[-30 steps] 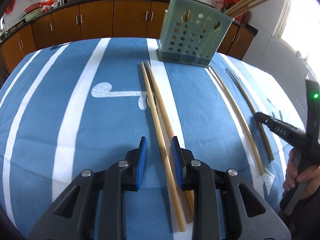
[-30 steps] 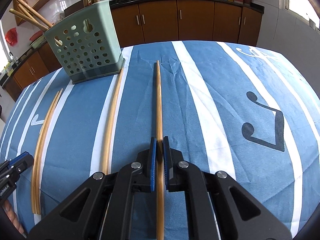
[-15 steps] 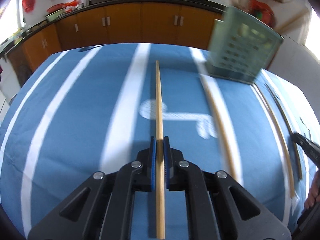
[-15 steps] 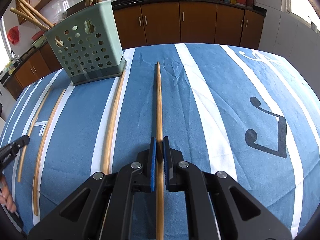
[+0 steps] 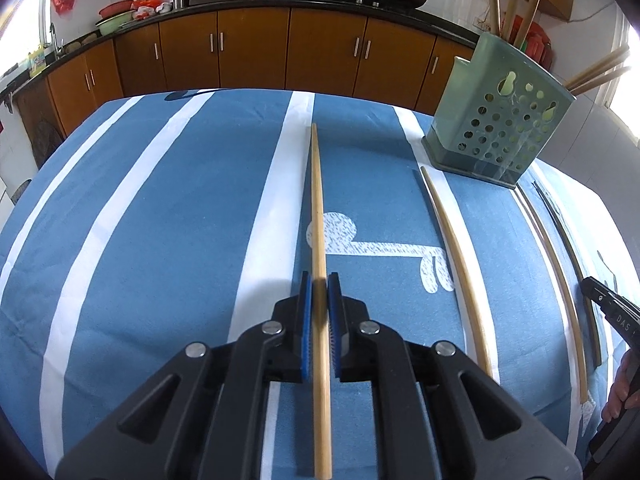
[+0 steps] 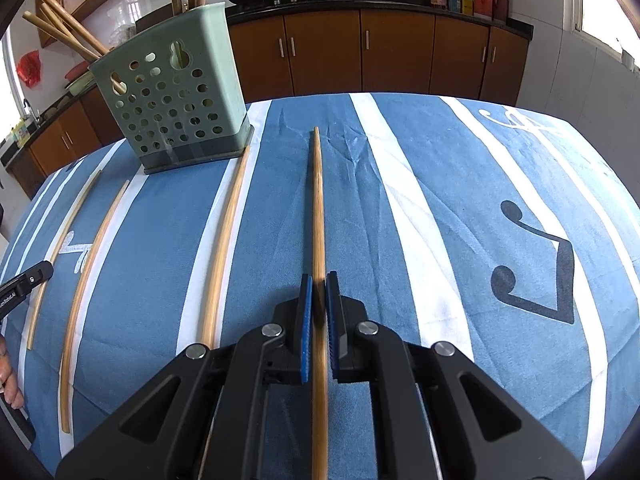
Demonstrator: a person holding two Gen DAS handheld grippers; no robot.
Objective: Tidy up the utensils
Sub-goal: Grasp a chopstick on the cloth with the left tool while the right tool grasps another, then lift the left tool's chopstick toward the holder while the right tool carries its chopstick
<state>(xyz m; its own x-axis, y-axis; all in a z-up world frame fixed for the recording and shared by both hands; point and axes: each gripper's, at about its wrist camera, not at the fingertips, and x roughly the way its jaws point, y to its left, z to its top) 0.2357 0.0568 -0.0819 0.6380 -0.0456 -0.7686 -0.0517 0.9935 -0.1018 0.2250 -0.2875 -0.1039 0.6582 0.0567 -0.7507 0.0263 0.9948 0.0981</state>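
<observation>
Both hand-held grippers clamped on a chopstick each, above desk

L hand-held gripper [image 5: 320,312] grips chopstick [image 5: 318,216]; R hand-held gripper [image 6: 319,312] grips another [image 6: 318,216]. Holder [image 6: 176,100] off to side; long sticks may pivot in pads w/ a quick swing

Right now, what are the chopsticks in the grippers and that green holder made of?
Chopstick in the left hand-held gripper: chopstick, pale tan, matte, probably bamboo or wood. Right hand-held gripper: chopstick, darker golden with faint lengthwise grain, likely bamboo. Holder: mint green, smooth, slightly glossy, moulded round holes, looks plastic.
</observation>
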